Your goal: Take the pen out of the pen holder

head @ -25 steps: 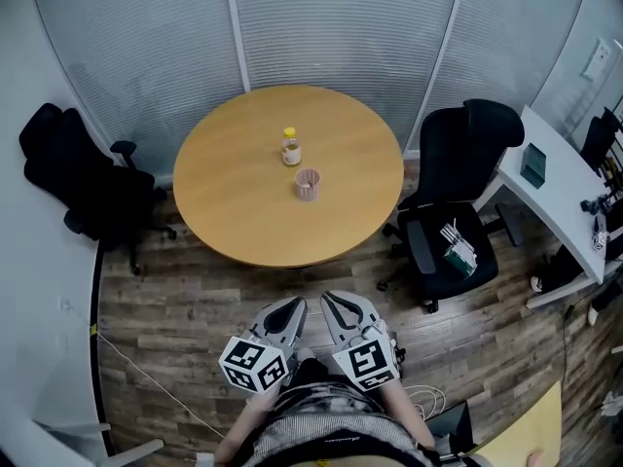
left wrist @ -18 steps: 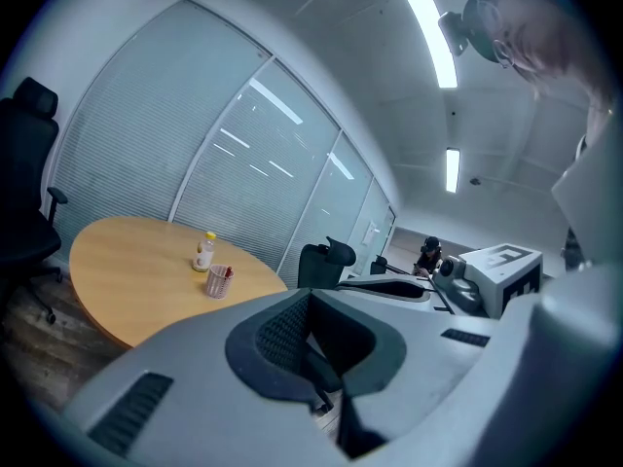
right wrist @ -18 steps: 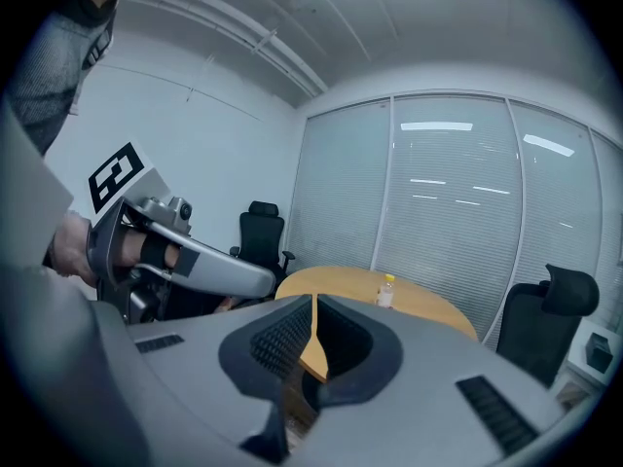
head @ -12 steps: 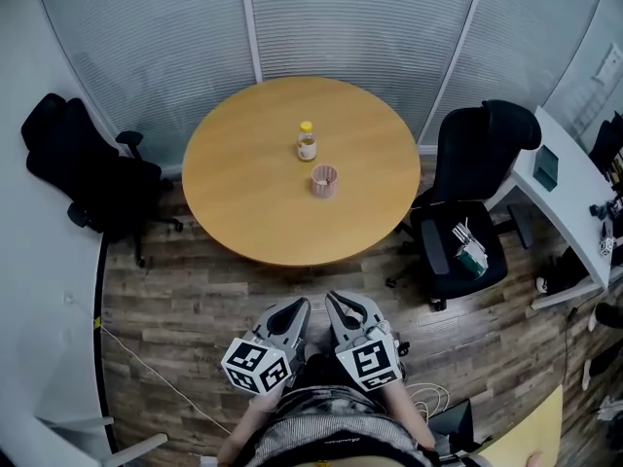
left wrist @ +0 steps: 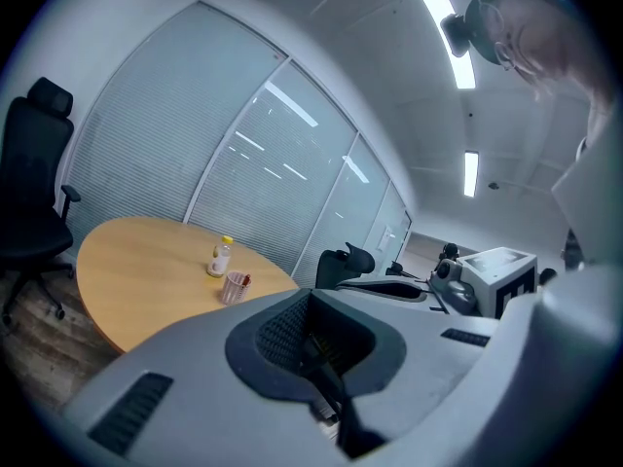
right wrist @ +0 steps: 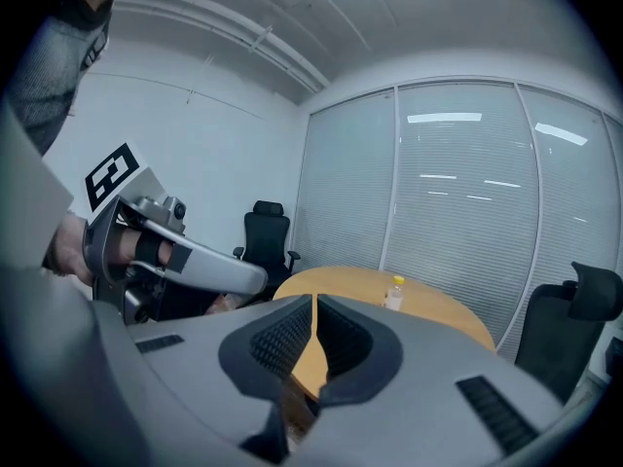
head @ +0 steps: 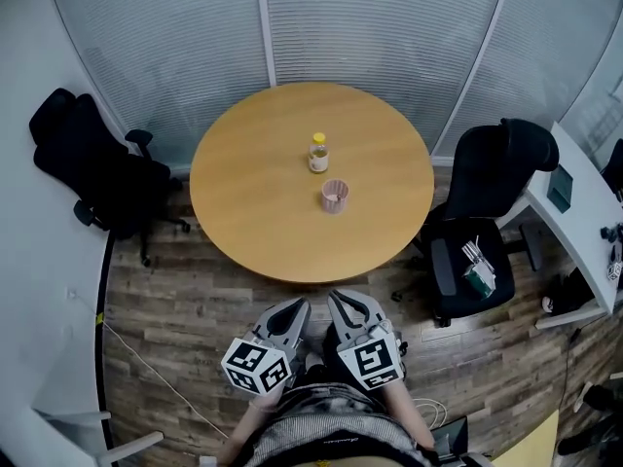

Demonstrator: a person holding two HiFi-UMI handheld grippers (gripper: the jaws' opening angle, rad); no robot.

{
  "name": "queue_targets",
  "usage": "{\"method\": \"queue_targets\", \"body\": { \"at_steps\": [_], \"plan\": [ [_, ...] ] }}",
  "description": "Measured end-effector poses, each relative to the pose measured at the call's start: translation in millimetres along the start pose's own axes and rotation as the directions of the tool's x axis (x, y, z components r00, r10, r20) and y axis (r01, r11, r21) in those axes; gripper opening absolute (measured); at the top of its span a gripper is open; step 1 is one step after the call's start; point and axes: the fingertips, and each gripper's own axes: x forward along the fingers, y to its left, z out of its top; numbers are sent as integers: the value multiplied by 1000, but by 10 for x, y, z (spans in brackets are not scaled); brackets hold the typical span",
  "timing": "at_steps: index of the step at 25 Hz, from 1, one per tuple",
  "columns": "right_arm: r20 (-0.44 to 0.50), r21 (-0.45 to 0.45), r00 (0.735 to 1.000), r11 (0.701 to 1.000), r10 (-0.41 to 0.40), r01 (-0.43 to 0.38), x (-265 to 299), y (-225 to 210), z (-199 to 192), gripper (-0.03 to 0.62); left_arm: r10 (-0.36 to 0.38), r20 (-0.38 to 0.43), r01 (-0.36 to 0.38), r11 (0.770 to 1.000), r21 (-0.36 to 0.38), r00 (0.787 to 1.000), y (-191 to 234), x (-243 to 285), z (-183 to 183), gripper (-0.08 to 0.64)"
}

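A pink pen holder (head: 334, 196) stands near the middle of the round wooden table (head: 253, 212), with a pen in it that shows as a red tip in the left gripper view. The same pen holder (left wrist: 235, 286) appears small and far off in that view. My left gripper (head: 288, 314) and right gripper (head: 348, 310) are held close to the body, well short of the table's near edge. Both have their jaws pressed together with nothing between them. In the right gripper view the right gripper (right wrist: 313, 309) points toward the table.
A small bottle with a yellow cap (head: 318, 153) stands just behind the pen holder. Black office chairs sit at the left (head: 92, 168) and right (head: 487, 222) of the table. A white desk (head: 584, 222) lies at the far right. Glass walls with blinds close off the back.
The table and its objects have slid to the right and slightly down in the head view as the head turned. Both grippers stay at the same spot, shut.
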Motion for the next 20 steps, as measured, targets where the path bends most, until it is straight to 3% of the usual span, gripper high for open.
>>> {"method": "queue_targets", "body": {
  "at_steps": [20],
  "plan": [
    [-4, -5, 999, 999, 45, -45, 849, -1097, 178, 29, 22, -35, -22, 1000, -15, 999, 510, 1240, 499, 5]
  ]
}}
